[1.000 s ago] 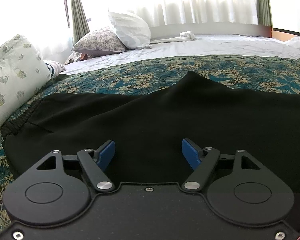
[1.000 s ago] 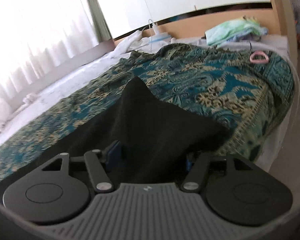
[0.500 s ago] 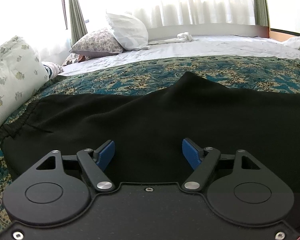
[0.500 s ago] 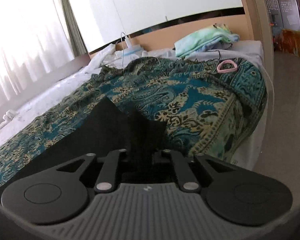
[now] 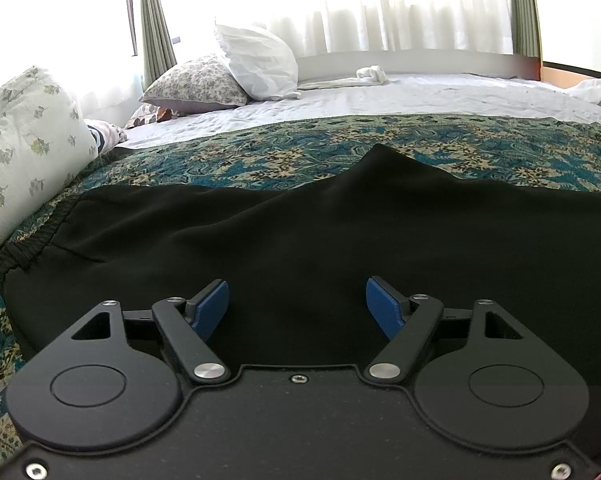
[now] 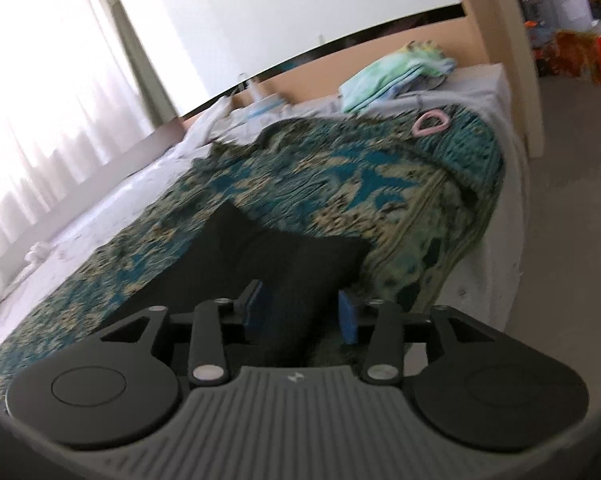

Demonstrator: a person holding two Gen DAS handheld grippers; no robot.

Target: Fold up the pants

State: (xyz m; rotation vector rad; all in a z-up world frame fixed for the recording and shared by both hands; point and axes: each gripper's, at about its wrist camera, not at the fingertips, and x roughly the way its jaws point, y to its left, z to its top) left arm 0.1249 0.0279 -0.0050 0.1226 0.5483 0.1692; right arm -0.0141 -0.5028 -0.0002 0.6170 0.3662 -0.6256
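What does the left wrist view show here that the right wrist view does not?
Only the left wrist view shows the pants' elastic waistband, the white pillow, the floral pillow and the left tongs, open above the black fabric.

Only the right wrist view shows the pant-leg end, a pink ring, folded green cloth, the floor and the right tongs, open, with the fabric between the pads.

Both show the black pants on the teal paisley bedspread, the white sheet and sheer curtains.
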